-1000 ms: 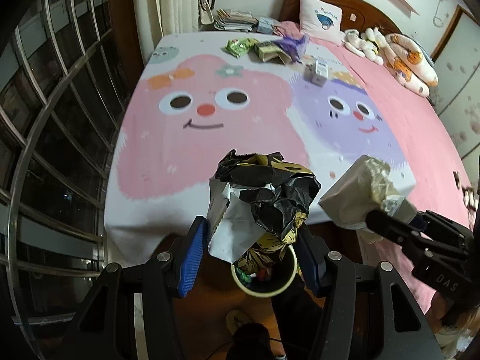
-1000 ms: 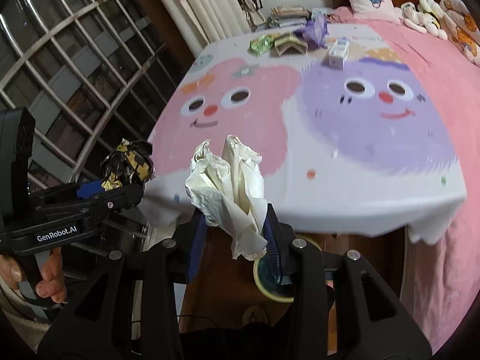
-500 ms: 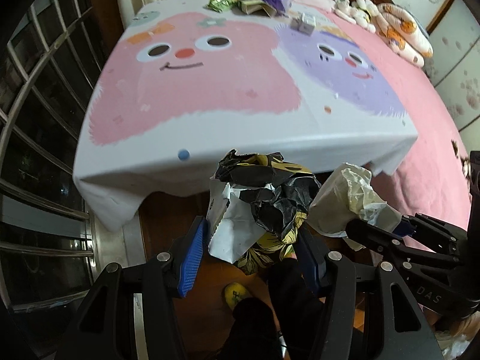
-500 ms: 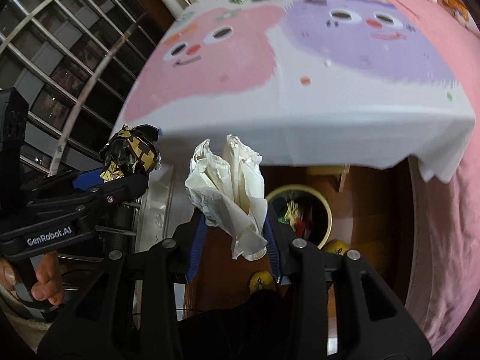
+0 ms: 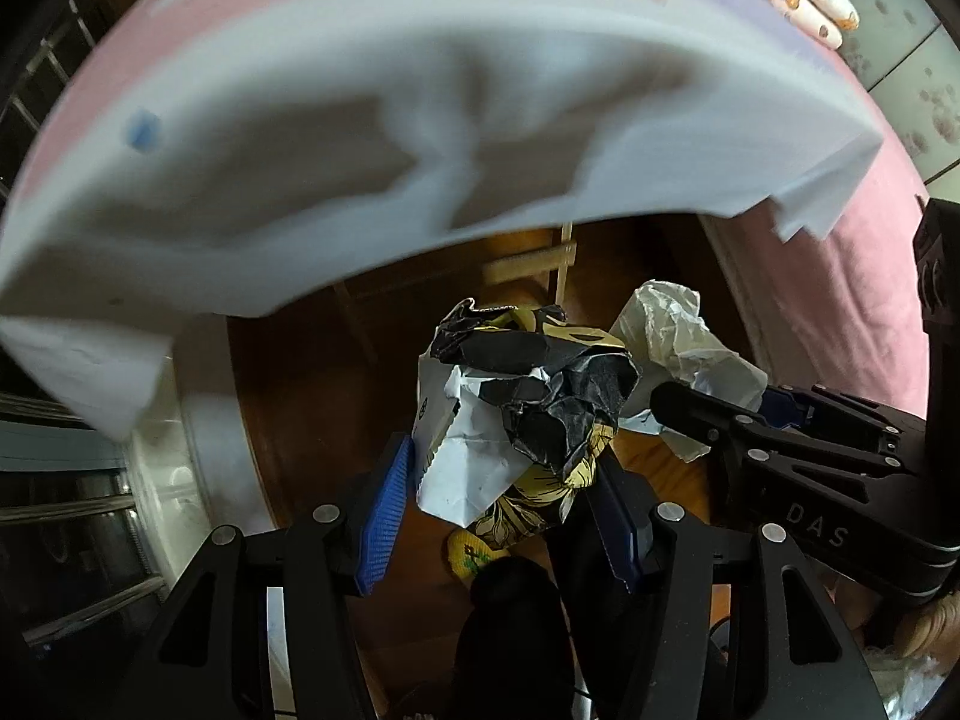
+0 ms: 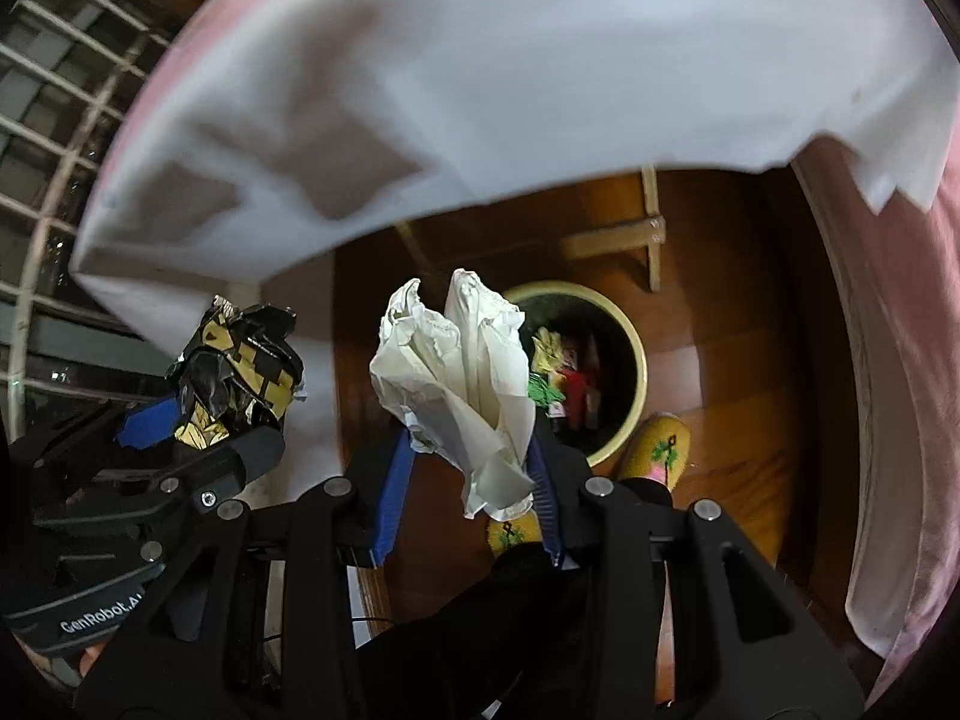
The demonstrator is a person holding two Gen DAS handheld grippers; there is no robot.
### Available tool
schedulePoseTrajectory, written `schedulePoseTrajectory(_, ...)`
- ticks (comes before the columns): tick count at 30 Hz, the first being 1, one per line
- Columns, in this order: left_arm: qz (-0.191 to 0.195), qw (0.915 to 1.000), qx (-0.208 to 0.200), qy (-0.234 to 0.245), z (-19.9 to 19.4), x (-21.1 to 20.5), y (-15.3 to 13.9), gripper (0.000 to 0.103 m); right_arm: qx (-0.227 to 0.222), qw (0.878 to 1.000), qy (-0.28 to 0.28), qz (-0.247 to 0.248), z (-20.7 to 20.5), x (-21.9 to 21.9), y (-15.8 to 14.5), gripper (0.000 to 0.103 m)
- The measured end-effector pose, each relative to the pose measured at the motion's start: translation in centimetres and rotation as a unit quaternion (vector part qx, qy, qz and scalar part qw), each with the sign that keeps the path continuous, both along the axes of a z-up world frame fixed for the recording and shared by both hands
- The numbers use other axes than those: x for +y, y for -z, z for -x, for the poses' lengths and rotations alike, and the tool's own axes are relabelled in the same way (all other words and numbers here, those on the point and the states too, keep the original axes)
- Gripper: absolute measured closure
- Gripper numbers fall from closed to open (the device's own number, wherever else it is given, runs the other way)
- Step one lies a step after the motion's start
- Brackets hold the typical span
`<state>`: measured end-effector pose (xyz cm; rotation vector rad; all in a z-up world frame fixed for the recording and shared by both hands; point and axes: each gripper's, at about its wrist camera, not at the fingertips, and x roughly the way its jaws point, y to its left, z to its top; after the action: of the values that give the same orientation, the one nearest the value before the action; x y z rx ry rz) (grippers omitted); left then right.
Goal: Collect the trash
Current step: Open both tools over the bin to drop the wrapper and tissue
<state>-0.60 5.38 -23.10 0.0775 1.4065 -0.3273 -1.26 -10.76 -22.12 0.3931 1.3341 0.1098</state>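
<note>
My left gripper point(image 5: 501, 498) is shut on a crumpled black, yellow and white wrapper point(image 5: 528, 414), which also shows in the right wrist view point(image 6: 240, 372). My right gripper point(image 6: 468, 480) is shut on a crumpled white paper wad point(image 6: 462, 372), which also shows in the left wrist view point(image 5: 684, 336) just right of the wrapper. A round yellow-rimmed trash bin point(image 6: 636, 372) stands on the wooden floor, just beyond and right of the paper wad, with coloured trash inside. Both grippers point down at the floor by the bed's foot.
The white edge of the bed sheet point(image 6: 480, 90) hangs above the bin; it also fills the top of the left wrist view point(image 5: 360, 120). Two yellow slippers point(image 6: 657, 447) are on the wooden floor point(image 6: 720, 330) by the bin. A barred window point(image 6: 54, 108) is at the left.
Both grippers have tipped downward and moved in toward the bed's foot, so the bed top has left the views and the floor and bin fill them. Both still grip their trash.
</note>
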Motion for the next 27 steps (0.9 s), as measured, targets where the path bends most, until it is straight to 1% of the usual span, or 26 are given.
schedulePoseTrajectory(6,-0.008,0.9997,0.021,-0.002,-2.0,-2.3,7.1,0.045,0.019,1.000,0.016,0.007,-0.7,-1.6,6.2,0.069)
schedulePoseTrajectory(11,-0.015,0.9998,0.015,-0.003,-3.9,-4.6,12.0,0.042,0.031,0.999,0.027,0.005,-1.4,-2.8,11.3,0.069)
schedulePoseTrajectory(15,-0.021,0.9997,0.010,-0.007,-5.1,-6.0,15.5,0.039,0.038,0.999,0.025,0.005,-2.0,-3.4,14.5,0.069)
schedulePoseTrajectory(17,-0.023,0.9996,0.007,-0.013,-5.3,-6.0,16.9,0.037,0.043,0.999,0.022,0.006,-2.5,-3.6,16.2,0.069)
schedulePoseTrajectory(22,-0.042,0.9988,0.011,-0.023,-5.7,-5.5,19.8,0.027,0.051,0.999,0.015,0.002,-3.4,-3.8,18.3,0.065)
schedulePoseTrajectory(23,-0.044,0.9986,0.010,-0.028,-5.8,-5.3,20.1,0.020,0.054,0.998,0.012,0.001,-3.6,-3.8,18.8,0.064)
schedulePoseTrajectory(24,-0.044,0.9985,0.009,-0.032,-5.9,-5.0,20.2,0.013,0.054,0.998,0.011,0.001,-3.8,-3.8,18.8,0.060)
schedulePoseTrajectory(27,-0.043,0.9983,0.005,-0.038,-5.9,-3.8,19.9,0.009,0.054,0.998,0.009,-0.009,-4.4,-4.0,19.5,0.054)
